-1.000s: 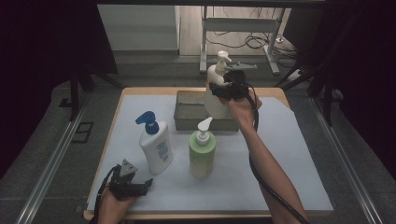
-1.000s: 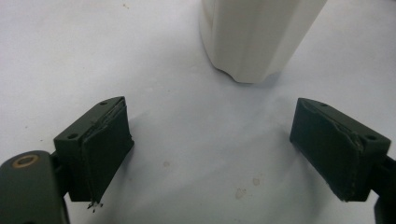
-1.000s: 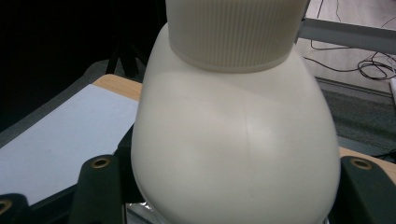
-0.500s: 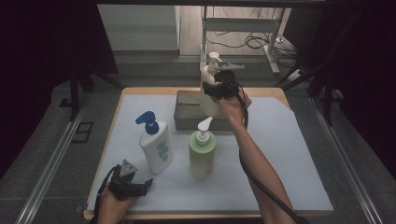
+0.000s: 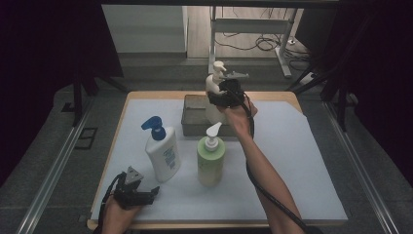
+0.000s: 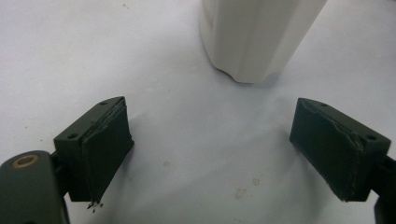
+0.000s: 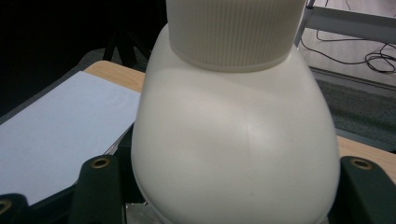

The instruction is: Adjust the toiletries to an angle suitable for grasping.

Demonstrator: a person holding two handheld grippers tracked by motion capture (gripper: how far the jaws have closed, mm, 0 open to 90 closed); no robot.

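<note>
Gripping right tongs [image 5: 220,95] around smooth, bulbous, ribbed-collared cream bottle [image 7: 236,140].

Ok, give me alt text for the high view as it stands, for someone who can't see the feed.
The right gripper holds a cream pump bottle above a grey metal tray at the far side of a white-covered table. Nearer stand a white bottle with a blue pump and a green pump bottle. The left gripper rests open at the near left corner.
</note>
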